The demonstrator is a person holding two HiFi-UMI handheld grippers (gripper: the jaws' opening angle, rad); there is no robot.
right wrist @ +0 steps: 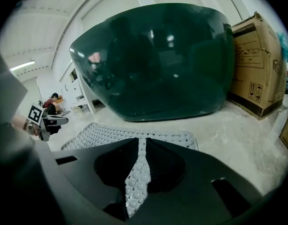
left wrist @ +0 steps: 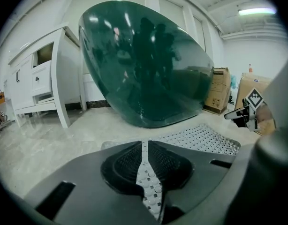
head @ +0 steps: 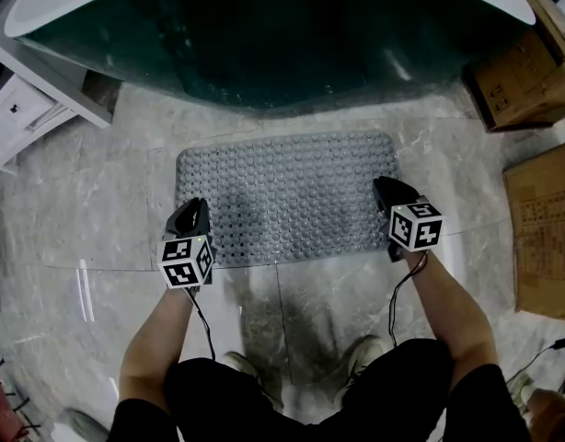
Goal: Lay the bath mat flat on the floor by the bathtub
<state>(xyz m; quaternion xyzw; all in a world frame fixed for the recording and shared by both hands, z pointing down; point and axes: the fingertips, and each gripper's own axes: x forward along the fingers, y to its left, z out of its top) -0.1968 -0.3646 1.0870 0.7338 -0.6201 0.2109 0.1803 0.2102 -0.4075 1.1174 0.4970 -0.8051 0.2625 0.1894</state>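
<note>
While the person stands over it, the bath mat (head: 287, 191) is lying spread out on the marble floor (head: 98, 210), far long edge just beside the dark green bathtub (head: 282, 53). It looks flat pretty much all over, nubby side up.

Left tongs (head: 192, 208) sit on the mat's near left corner and right tongs (head: 386, 187) on the right edge towards the near corner. Both are held low and point at the tub. In each gripper view the jaws are squeezed down to a thin slit, and the mat's bumpy surface fills that slit, so I'd call both pairs clamped on the mat. Each gripper view also catches the other gripper across the mat.

A white cabinet (head: 25, 109) stands off to the left of the tub, and cardboard boxes (head: 517, 86) sit on the floor at the right. The person's shoes are just behind the mat's near edge.
</note>
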